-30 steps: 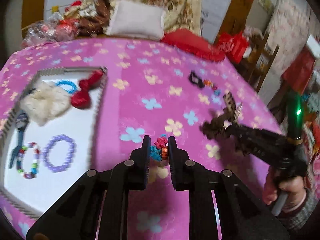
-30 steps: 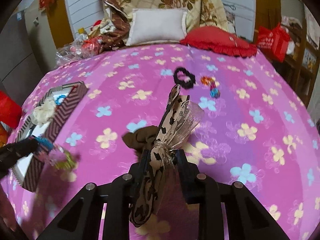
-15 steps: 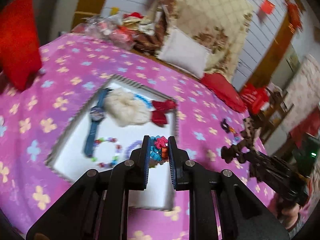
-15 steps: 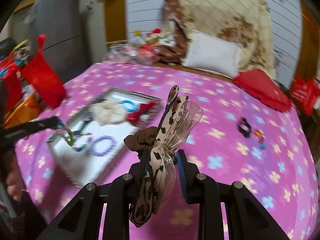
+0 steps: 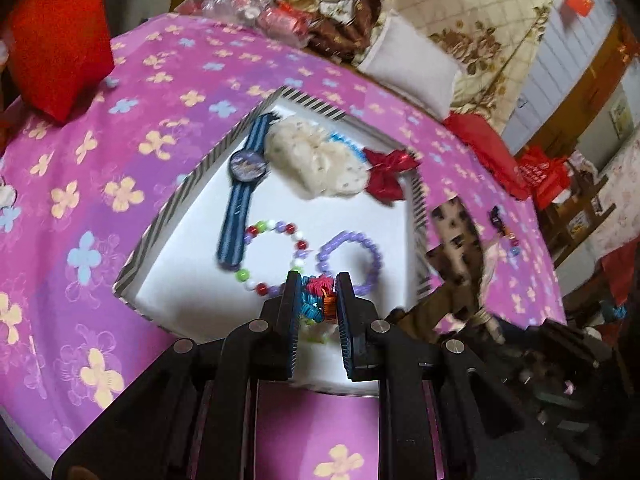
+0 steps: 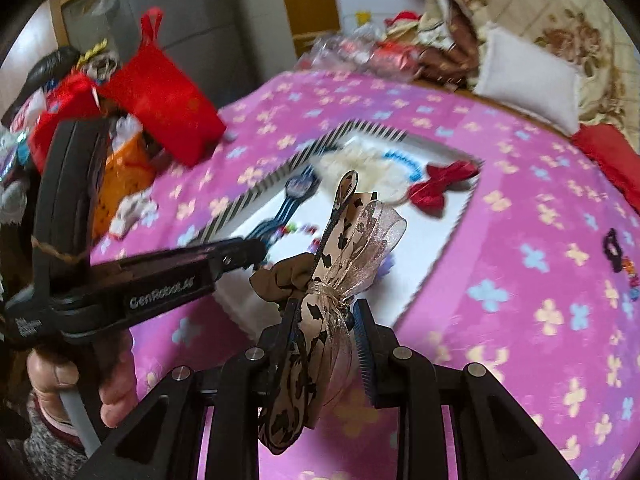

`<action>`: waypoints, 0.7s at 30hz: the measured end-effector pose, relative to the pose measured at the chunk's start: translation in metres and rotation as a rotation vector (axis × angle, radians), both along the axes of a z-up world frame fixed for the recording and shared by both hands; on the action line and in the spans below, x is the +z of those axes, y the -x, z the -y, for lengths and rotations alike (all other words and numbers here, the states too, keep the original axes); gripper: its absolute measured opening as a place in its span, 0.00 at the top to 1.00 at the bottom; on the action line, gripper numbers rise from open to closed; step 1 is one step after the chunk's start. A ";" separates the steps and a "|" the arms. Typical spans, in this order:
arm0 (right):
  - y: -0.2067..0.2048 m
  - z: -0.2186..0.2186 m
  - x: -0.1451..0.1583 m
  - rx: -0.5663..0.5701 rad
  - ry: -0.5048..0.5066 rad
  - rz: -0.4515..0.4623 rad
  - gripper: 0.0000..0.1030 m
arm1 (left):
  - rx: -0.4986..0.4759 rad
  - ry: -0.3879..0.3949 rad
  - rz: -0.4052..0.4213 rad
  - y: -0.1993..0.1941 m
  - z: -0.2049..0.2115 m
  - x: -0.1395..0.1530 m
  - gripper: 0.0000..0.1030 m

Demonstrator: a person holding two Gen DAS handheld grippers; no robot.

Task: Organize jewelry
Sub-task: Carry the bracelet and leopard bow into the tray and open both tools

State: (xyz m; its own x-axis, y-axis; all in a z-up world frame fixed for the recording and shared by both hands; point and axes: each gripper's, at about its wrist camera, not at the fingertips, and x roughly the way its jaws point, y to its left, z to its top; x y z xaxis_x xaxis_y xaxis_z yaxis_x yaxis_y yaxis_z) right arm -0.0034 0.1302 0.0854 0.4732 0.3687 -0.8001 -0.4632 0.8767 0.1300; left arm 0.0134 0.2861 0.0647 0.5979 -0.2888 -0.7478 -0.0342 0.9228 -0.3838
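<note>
Your tray [image 5: 168,216] holds, left to right, a blue watch [image 5: 245,184], cream scrunchie [image 5: 316,164], red bow [image 5: 390,174], plus two bead bracelets [image 5: 276,256]. Left gripper [image 5: 318,300] reads "GenRobot.AI", fingers clamping a colorful hair tie [image 5: 316,296] over the tray; right gripper [image 6: 324,320] pinches a leopard bow [image 6: 320,280].

Coil bracelet [image 5: 316,300] over tray [image 5: 160,224], leopard bow [image 6: 320,292] aloft

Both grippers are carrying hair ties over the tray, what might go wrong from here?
The left gripper and right gripper converge over the striped-rimmed white tray and may collide. The colourful coiled hair tie could land on the purple bead bracelet. The floppy leopard-print ribbon scrunchie might drape over the rim.
</note>
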 end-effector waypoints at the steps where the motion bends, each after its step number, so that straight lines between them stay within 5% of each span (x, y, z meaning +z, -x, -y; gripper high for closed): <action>1: 0.000 -0.004 -0.005 0.006 0.014 -0.007 0.75 | 0.006 -0.010 -0.018 -0.002 -0.002 -0.004 0.85; 17: -0.021 -0.015 -0.047 -0.014 0.089 -0.069 0.75 | 0.050 -0.042 -0.103 -0.012 -0.014 -0.026 0.85; 21: -0.018 -0.017 -0.044 -0.002 0.105 -0.035 0.54 | 0.046 0.005 -0.069 -0.010 -0.018 -0.019 0.81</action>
State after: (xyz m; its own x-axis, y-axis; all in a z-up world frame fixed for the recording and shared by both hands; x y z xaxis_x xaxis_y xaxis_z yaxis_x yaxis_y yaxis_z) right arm 0.0149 0.1470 0.0416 0.4451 0.2810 -0.8502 -0.4583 0.8872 0.0533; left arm 0.0233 0.3040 0.0452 0.5575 -0.2662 -0.7863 -0.1029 0.9177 -0.3837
